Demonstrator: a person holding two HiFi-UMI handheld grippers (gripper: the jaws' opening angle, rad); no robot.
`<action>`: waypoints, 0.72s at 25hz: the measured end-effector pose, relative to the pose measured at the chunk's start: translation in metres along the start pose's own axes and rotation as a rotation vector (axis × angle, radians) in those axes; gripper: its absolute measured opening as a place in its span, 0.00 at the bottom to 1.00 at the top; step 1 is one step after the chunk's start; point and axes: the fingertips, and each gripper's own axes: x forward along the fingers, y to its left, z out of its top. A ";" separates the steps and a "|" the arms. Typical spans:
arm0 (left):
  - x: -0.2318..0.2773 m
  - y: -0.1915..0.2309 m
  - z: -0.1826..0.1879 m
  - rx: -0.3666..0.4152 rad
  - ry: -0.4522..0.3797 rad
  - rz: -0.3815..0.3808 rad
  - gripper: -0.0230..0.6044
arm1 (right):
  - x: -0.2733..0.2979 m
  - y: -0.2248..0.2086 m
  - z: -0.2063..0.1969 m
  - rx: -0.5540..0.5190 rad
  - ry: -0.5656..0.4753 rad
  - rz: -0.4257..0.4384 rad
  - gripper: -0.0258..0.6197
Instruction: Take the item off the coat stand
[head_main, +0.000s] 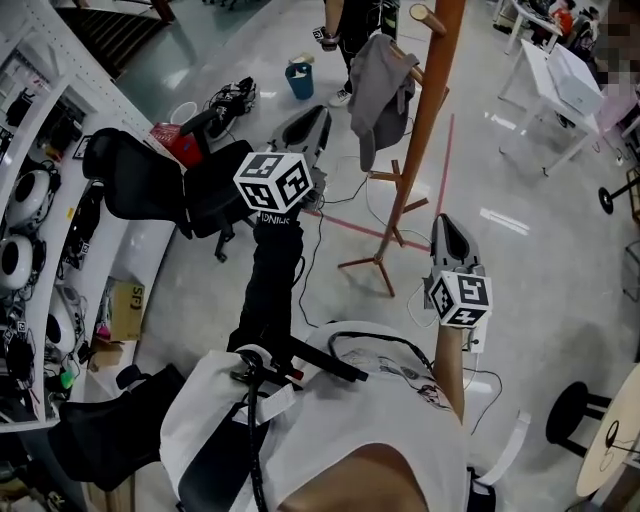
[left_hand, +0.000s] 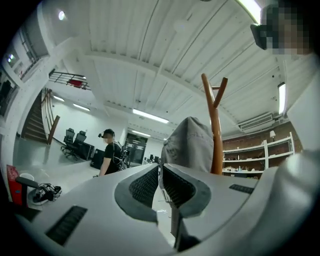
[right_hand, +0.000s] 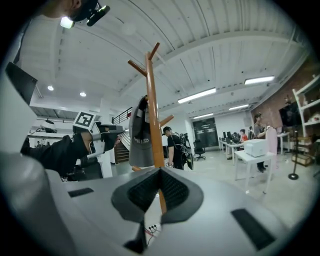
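Note:
A grey garment (head_main: 380, 85) hangs from a peg of the wooden coat stand (head_main: 428, 130), high on its pole. My left gripper (head_main: 319, 114) is raised, pointing at the garment from its left and a short way off it; its jaws are shut with nothing in them. In the left gripper view the garment (left_hand: 189, 145) and the pole (left_hand: 215, 131) rise just beyond the gripper (left_hand: 160, 169). My right gripper (head_main: 446, 224) is lower, near the stand's base, shut and empty. The right gripper view shows the garment (right_hand: 140, 135) on the pole (right_hand: 153, 105) beyond the gripper (right_hand: 160, 171).
Black office chairs (head_main: 150, 185) stand to the left beside white shelving (head_main: 50, 150). A person (head_main: 355, 25) stands beyond the stand by a blue bucket (head_main: 299, 80). White tables (head_main: 560, 75) are at the right. Cables and red tape cross the floor around the stand's feet (head_main: 375, 262).

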 end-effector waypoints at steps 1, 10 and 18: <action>0.005 0.001 0.002 -0.002 -0.003 -0.004 0.05 | -0.001 -0.003 0.000 0.001 0.001 -0.008 0.05; 0.046 -0.002 0.008 -0.012 0.010 -0.072 0.18 | -0.009 -0.021 -0.008 0.007 0.014 -0.055 0.05; 0.066 -0.012 0.009 -0.022 0.032 -0.148 0.21 | -0.013 -0.025 -0.010 0.003 0.022 -0.071 0.05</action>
